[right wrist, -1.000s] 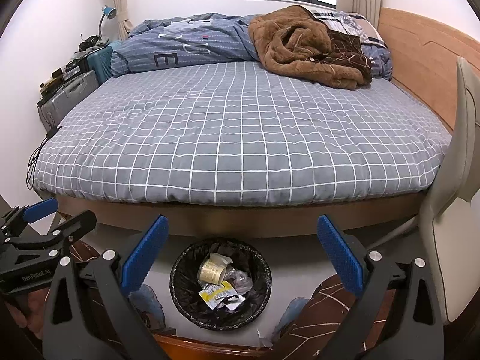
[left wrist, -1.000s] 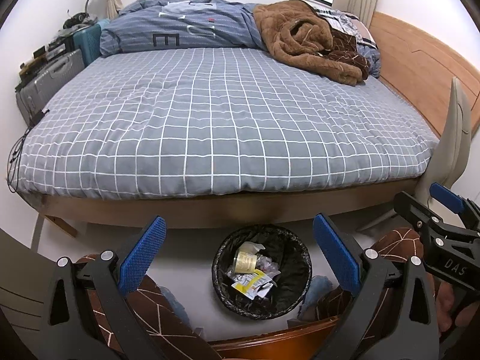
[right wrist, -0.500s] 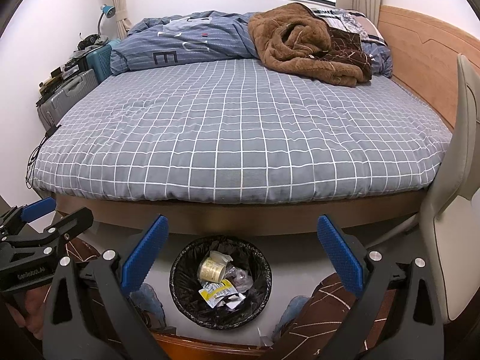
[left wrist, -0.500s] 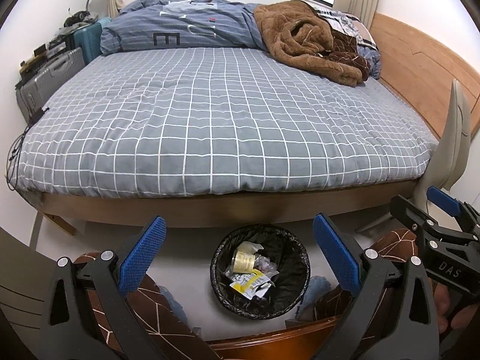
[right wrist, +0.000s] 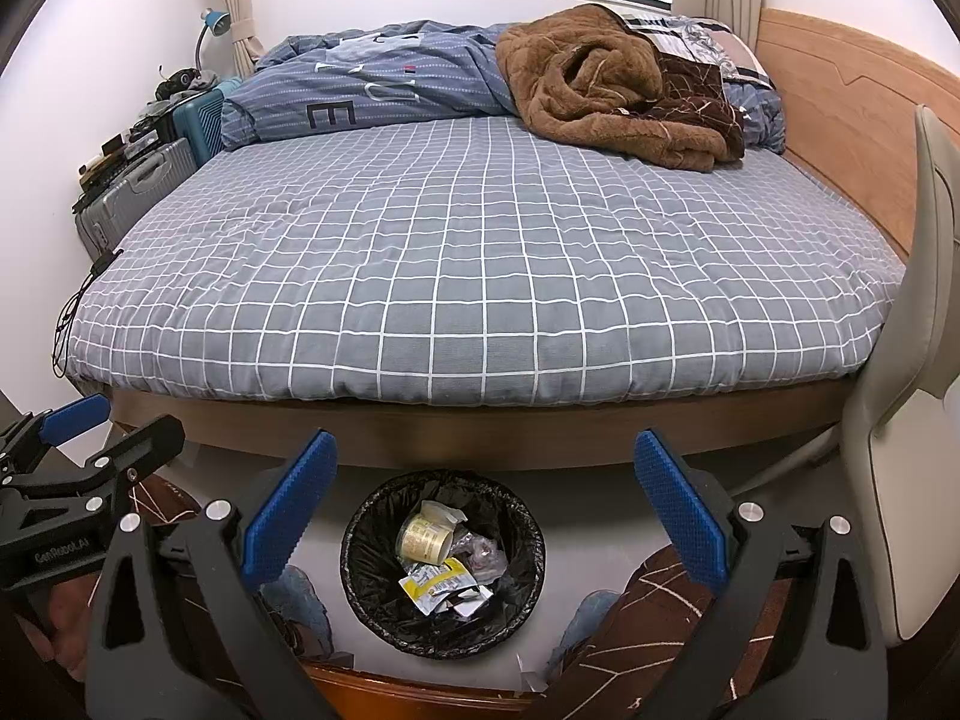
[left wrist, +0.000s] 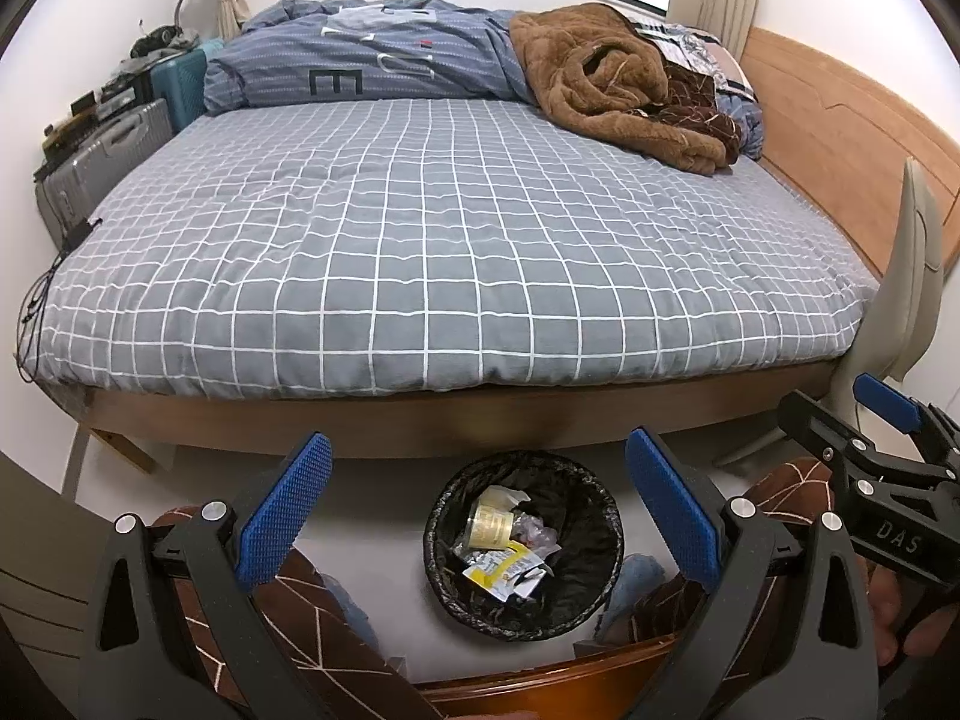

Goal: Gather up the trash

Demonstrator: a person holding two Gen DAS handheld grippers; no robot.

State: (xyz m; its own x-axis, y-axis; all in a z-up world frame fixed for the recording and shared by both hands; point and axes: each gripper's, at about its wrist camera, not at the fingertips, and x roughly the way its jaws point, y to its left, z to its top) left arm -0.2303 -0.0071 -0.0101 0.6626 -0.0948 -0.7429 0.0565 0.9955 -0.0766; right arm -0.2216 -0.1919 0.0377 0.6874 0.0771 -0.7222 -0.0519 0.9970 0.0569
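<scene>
Round black-lined trash bin [left wrist: 521, 546] on pale floor, holding a yellow wrapper [left wrist: 499, 570], cream tub and crumpled plastic; directly below and ahead of both grippers, roughly centred between each pair of blue pads. Left gripper [left wrist: 478, 513] spread wide, empty. Right gripper [right wrist: 485, 510] likewise spread, empty (neither clearly nearer). Grey checked bed [left wrist: 444, 252] beyond.

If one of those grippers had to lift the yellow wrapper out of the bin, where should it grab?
Probably from straight above, pinching the yellow wrapper at its raised, crinkled edge: it lies flat atop the other trash, and the bin walls block any sideways approach.
</scene>
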